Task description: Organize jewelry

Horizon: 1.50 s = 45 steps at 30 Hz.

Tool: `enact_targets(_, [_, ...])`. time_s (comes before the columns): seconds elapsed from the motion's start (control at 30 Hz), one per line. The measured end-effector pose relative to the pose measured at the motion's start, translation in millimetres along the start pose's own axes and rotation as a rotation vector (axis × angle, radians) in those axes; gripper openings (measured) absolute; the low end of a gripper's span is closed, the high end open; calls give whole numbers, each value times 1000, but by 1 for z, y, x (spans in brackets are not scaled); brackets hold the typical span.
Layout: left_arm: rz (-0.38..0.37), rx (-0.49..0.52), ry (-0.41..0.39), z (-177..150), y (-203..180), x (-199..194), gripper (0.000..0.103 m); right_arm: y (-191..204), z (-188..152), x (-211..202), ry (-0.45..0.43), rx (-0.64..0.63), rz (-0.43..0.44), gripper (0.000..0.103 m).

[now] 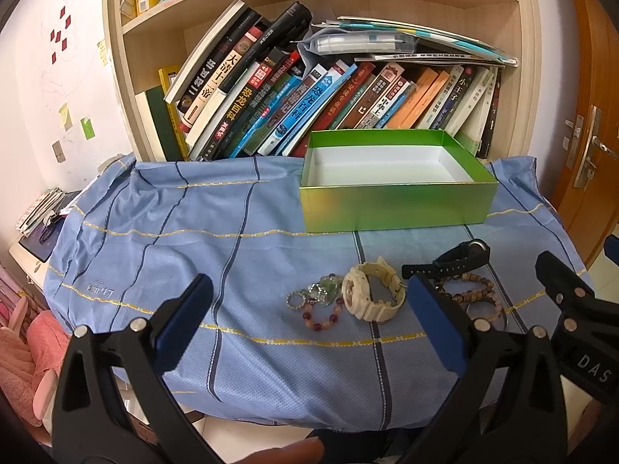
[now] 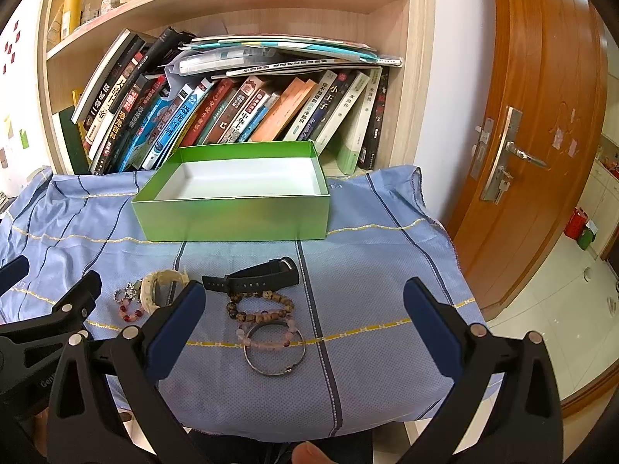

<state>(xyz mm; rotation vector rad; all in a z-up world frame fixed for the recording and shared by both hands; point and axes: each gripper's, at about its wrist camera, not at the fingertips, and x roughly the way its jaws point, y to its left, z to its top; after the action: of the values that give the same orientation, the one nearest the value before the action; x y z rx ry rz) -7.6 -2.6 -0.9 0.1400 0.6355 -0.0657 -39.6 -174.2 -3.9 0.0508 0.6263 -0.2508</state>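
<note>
An open green box [image 1: 390, 205] with an empty white inside stands at the back of the blue cloth [image 1: 232, 255]; it also shows in the right wrist view [image 2: 232, 216]. In front of it lie a cream watch [image 1: 371, 290], a red bead bracelet [image 1: 321, 315], a green charm piece [image 1: 323, 292], a black watch [image 2: 251, 276], brown bead bracelets [image 2: 263, 307], a pink bead bracelet [image 2: 267, 338] and a silver bangle [image 2: 274, 352]. My left gripper [image 1: 309, 324] is open and empty, near the cream watch. My right gripper [image 2: 305, 328] is open and empty, above the bangle.
A wooden bookshelf [image 1: 127, 77] full of leaning books [image 1: 294, 92] stands right behind the box. A brown door [image 2: 541, 154] is at the right. Pink cloth [image 1: 23, 352] lies low at the left. The cloth's front edge drops off to tiled floor [image 2: 561, 328].
</note>
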Motion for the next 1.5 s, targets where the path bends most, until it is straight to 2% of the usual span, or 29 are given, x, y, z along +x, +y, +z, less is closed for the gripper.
enact_targets(1.5, [1,1,13,3,3,5,99,4,1,6,6,-6,4,100])
